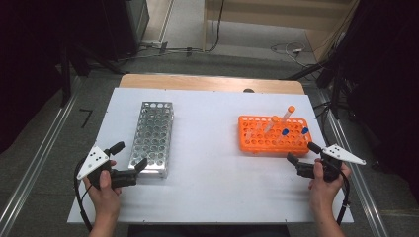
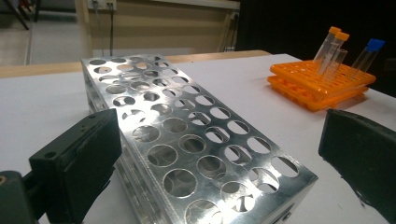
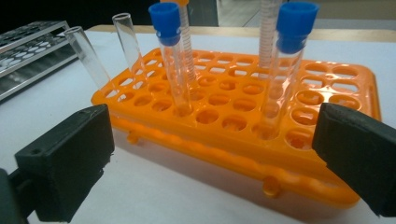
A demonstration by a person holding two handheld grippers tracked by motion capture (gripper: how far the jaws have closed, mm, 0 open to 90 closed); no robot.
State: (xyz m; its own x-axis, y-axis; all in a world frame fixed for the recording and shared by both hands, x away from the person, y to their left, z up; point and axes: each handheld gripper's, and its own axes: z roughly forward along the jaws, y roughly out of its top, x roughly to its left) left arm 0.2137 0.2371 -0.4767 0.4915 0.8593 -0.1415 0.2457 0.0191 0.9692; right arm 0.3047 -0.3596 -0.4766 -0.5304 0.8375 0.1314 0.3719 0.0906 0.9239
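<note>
Your right gripper (image 1: pixel 302 158) sits just in front of the orange rack (image 1: pixel 273 139), fingers spread, pinching nothing. The capped tubes (image 3: pixel 170 56) stand in that rack. Well left of it, your left gripper (image 1: pixel 129 157) hovers at the metal rack (image 1: pixel 153 136), fingers spread too.

both grippers are chunky black things. the left gripper (image 1: pixel 129 155) and right gripper (image 1: pixel 301 151) each carry a pale grey three-cornered plate on top with small dark dots, plus a black cable trailing off the back. jaws are blocky matte black slabs with a screw hole, bare forearms, no sleeves
</note>
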